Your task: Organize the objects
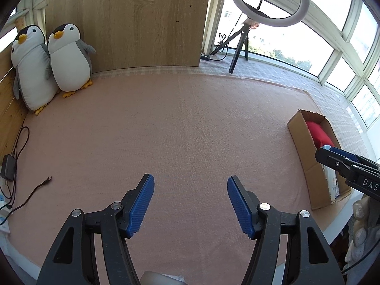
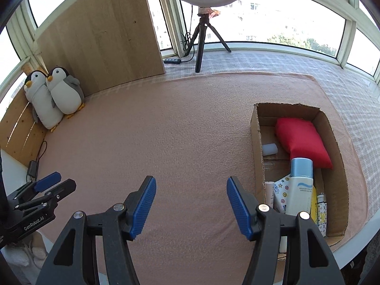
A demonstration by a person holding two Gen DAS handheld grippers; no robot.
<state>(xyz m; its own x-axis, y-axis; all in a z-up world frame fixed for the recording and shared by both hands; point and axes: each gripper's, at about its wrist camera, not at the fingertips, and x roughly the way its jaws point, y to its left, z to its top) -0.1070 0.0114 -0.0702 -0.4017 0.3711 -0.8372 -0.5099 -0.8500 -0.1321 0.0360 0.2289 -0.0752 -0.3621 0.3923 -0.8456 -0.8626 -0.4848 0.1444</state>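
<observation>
Cardboard box [image 2: 258, 128] stands at about 3 o'clock on the pink blanket [image 2: 180, 123], near the blanket's right edge, with its top open. Inside it, a red cushion [image 2: 302, 141] lies at the far end, and a small white block [image 2: 269, 149] rests on the box floor just beside it. Nearer to the camera, a white bottle with a pale blue cap [image 2: 299, 185] lies along the box, partly over a starred packet [image 2: 282, 191], a yellow item and a patterned small carton [image 2: 322, 213].

Right gripper [image 2: 191, 205] hangs over bare blanket at 6 o'clock, its blue pads [image 2: 144, 205] spread apart with nothing between them. Left gripper [image 1: 190, 205] hangs over the blanket in the same way, released and empty; in the right wrist view it shows at 8 o'clock.

Two plush penguins [image 1: 51, 64] sit together at 10 o'clock, leaning in the corner against a wooden board [image 1: 133, 21]. At 12 o'clock a ring light [image 1: 268, 0] stands on a small black tripod [image 1: 239, 45] in front of the windows. Black adapter [image 1: 8, 169] with cables lies at 9 o'clock at the blanket's left edge.
</observation>
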